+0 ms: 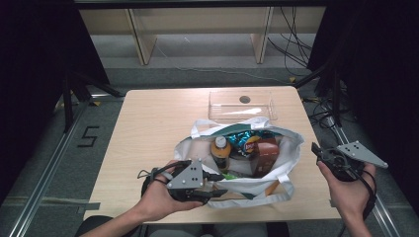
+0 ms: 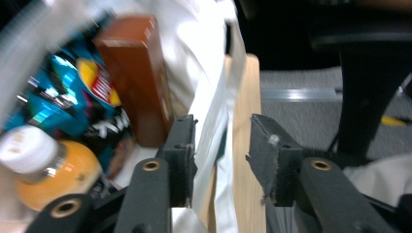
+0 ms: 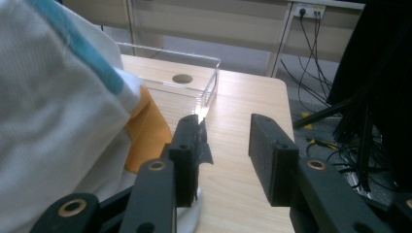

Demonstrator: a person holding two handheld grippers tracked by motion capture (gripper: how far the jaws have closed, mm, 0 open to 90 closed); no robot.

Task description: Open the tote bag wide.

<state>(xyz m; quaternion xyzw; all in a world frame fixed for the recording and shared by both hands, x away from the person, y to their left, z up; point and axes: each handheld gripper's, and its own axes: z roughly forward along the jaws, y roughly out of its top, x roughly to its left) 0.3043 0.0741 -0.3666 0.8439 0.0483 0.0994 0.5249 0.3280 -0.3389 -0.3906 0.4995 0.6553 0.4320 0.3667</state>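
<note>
Unpacking stage: white fabric tote bag point(image 1: 247, 182) lay on wooden counter point(image 1: 148, 123), its rim between left tool's point(image 2: 222, 145) half-open jaws, ungripped. Right tool point(image 3: 226, 145), half-open, empty, beside bag. Next: reach inside for orange-juice bottle point(image 1: 220, 150).

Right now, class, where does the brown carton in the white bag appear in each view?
High view: brown carton right of centre, inside the white bag.
Left gripper view: carton upper left, above the left fingers.
Right gripper view: hidden behind the bag's cloth.
Shared landmark: the white bag.
</note>
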